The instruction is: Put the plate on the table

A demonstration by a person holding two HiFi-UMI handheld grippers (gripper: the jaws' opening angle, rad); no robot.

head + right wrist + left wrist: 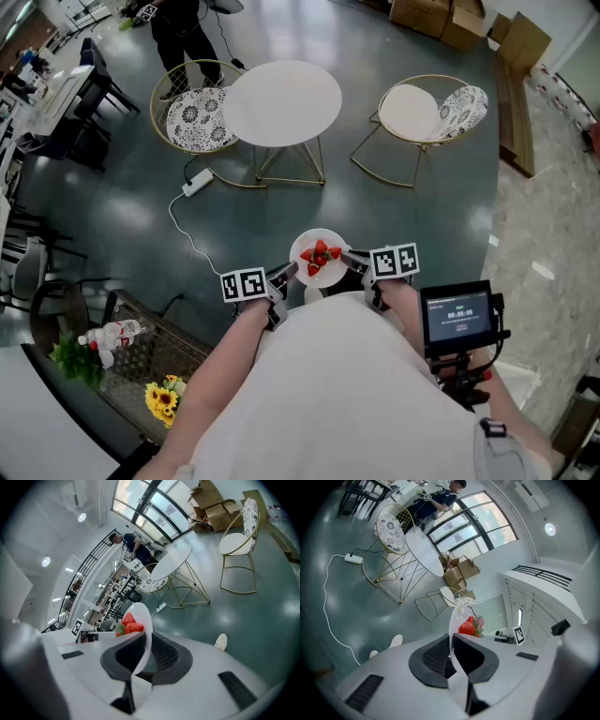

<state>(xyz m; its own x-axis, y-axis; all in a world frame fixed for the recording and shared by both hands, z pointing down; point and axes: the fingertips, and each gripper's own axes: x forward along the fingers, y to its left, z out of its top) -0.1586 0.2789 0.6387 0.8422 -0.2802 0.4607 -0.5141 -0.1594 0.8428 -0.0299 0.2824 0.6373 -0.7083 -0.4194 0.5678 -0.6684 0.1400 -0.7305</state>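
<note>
A white plate [320,260] with several strawberries [320,255] is held in the air in front of the person, above the dark floor. My left gripper [284,275] is shut on the plate's left rim [451,629]. My right gripper [354,262] is shut on its right rim [143,641]. The strawberries [469,626] show past the left jaws, and strawberries [129,623] likewise past the right jaws. The round white table [281,102] stands further ahead; the table [423,552] and table [170,559] also show in the gripper views.
Two gold wire chairs flank the table, a patterned-cushion chair [197,108] on the left and a chair [427,114] on the right. A white power strip [197,182] with its cord lies on the floor. A person [183,33] stands beyond. Cardboard boxes [439,17] sit far back.
</note>
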